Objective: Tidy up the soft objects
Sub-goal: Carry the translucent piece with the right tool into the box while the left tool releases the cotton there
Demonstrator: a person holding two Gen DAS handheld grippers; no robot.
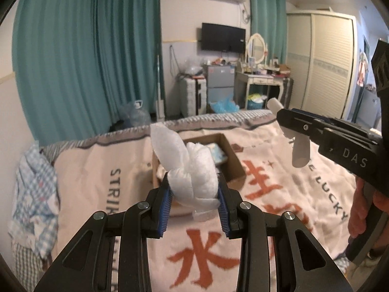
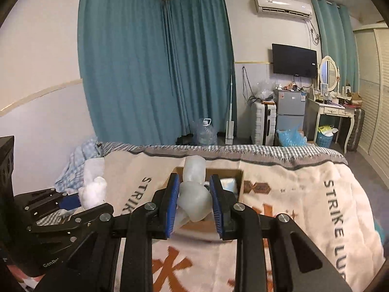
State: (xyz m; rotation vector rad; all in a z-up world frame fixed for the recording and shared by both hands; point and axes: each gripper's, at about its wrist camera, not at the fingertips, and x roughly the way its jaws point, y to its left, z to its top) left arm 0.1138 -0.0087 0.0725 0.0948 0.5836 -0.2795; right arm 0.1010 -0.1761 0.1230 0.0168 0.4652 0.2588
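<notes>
Transport step: left gripper (image 1: 194, 189) jaws clamp white soft bundle (image 1: 192, 170), right gripper (image 2: 194, 194) jaws clamp translucent soft pack (image 2: 194, 197), both above bed (image 1: 279, 189) near cardboard box (image 1: 233, 163). Next: lower in, release.

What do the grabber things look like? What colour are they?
Both are black, made of angular bars joined by round silver bolts. The left gripper and the right gripper each have two fingers lined with ribbed blue pads. White letters "DAS" mark the right one's side. No cables or sleeves show.
</notes>
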